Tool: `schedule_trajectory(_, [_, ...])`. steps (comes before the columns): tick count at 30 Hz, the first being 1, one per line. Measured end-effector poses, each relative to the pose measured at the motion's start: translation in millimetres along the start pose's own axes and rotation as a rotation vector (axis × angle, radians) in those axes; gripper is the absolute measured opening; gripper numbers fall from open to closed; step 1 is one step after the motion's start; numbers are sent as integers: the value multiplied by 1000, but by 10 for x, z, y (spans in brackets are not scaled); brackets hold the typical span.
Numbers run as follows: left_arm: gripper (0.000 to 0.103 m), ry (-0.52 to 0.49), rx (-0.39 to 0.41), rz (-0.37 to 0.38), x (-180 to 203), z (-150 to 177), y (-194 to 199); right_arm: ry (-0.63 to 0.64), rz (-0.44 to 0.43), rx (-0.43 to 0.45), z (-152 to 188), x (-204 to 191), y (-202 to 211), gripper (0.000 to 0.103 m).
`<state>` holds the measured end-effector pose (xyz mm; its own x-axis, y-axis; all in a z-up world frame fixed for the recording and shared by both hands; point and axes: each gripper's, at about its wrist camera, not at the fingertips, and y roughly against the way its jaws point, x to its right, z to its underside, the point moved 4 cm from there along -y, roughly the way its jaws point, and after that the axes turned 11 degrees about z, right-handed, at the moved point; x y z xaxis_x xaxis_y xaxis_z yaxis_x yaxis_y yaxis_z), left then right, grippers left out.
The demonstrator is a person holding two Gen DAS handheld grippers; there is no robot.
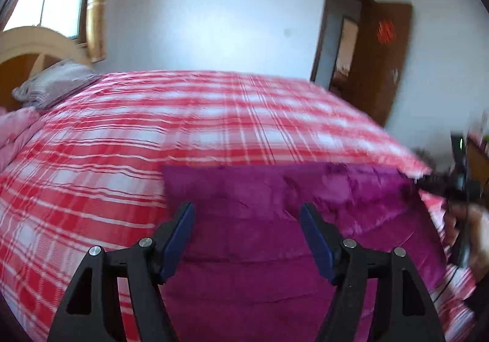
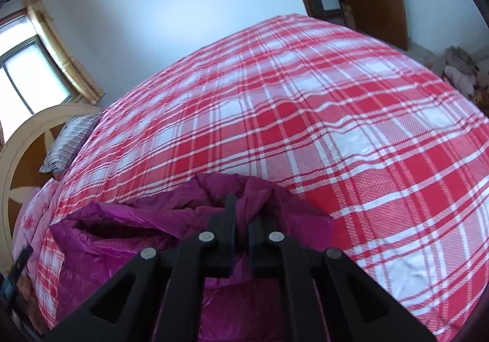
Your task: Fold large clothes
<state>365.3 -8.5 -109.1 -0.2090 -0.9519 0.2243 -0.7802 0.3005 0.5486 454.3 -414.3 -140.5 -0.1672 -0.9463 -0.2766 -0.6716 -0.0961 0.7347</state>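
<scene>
**Inspector A:** Left wrist view first. The left gripper (image 1: 247,210) stands wide, its 2 blue-padded fingers (image 1: 181,239) apart with nothing pinched. The magenta quilted padded garment (image 1: 275,220) lies flat on the red-and-white plaid bed cover (image 1: 122,143), directly ahead of and beneath this gripper. Whether the pads rest on the cloth I cannot tell.

**Inspector B:** Orientation of the garment?

**Inspector A:** Its far folded edge runs left to right across the view, so the long axis lies crosswise to the gripper's pointing line. At the right end of that edge a dark blurred shape, which I take to be the right gripper (image 1: 458,186), meets the fabric.

**Inspector B:** Right wrist view?

**Inspector A:** The right gripper (image 2: 243,213) is drawn narrow, its 2 fingers nearly together, with a bunched ridge of the magenta fabric rising at the tips. I judge it to be holding that ridge, though the contact itself is partly hidden. The garment spreads leftward and toward the camera from there, near the bed's near edge. A striped grey pillow (image 2: 70,143) sits well apart, by the rounded wooden headboard (image 2: 18,158).

**Inspector B:** Governing relation for the coming move?

**Inspector A:** The right gripper holds 1 end; the free span lies nearest the left gripper, straight below it. In my judgement the left gripper should descend onto the near fabric, square to the crosswise edge. Risk: the slick quilting may slip or bunch unevenly.
</scene>
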Motion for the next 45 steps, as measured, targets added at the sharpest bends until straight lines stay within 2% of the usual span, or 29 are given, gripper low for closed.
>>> schedule_trajectory(2, [72, -66, -45, -81, 42, 84, -298, 3, 23, -40, 33, -23, -142, 15])
schedule_trajectory(3, [72, -78, -63, -115, 25, 134, -434, 0, 50, -46, 54, -4, -175, 22])
schedule_trajectory(4, [72, -79, -71, -129, 5, 151, -498, -2, 73, -39, 74, 8, -151, 35])
schedule_trajectory(5, [72, -61, -93, -140, -49, 193, -608, 2, 100, -22, 89, 0, -102, 44])
schedule_trajectory(6, [72, -45, -102, -141, -66, 206, -650, 18, 131, 12, 104, -27, -18, 62])
schedule_trajectory(7, [72, -18, -108, -139, -127, 228, -699, 47, 158, 71, 124, -85, 131, 74])
schedule_trajectory(8, [72, 7, -105, -133, -163, 235, -714, 71, 166, 111, 136, -148, 236, 75])
schedule_trajectory(10, [72, 11, -103, -135, -149, 229, -741, 144, 121, 159, 173, -356, 400, 75])
schedule_trajectory(14, [72, 13, -97, -138, -126, 177, -692, 336, -43, 114, 348, -983, 386, 71])
schedule_trajectory(17, [72, 46, -25, -137, -264, 64, -353, 414, 34, 70, 440, -1131, 68, 66])
schedule_trajectory(20, [72, 17, 17, -236, -478, -34, -97, 353, 115, -13, 479, -877, -310, 66])
schedule_trajectory(23, [72, 1, 42, -332, -663, -98, 104, 311, 107, -18, 510, -724, -403, 66])
schedule_trajectory(26, [72, 28, 44, -339, -619, -157, 141, 323, 121, 1, 541, -751, -394, 68])
schedule_trajectory(29, [73, 25, 28, -230, -283, -178, -15, 329, 130, 10, 564, -819, -418, 69])
schedule_trajectory(33, [76, -82, -45, -151, 206, -121, -459, 320, 131, 14, 571, -828, -474, 69])
schedule_trajectory(36, [76, -96, -124, -173, 253, -24, -886, 310, 123, 5, 560, -809, -504, 69])
schedule_trajectory(39, [76, -59, -180, -205, 139, 103, -1111, 303, 118, 3, 563, -796, -520, 69])
schedule_trajectory(41, [76, -30, -177, -199, 74, 137, -1166, 297, 114, 3, 565, -789, -532, 70])
schedule_trajectory(45, [82, -34, -177, -215, 82, 194, -1204, 297, 113, 4, 573, -805, -564, 72])
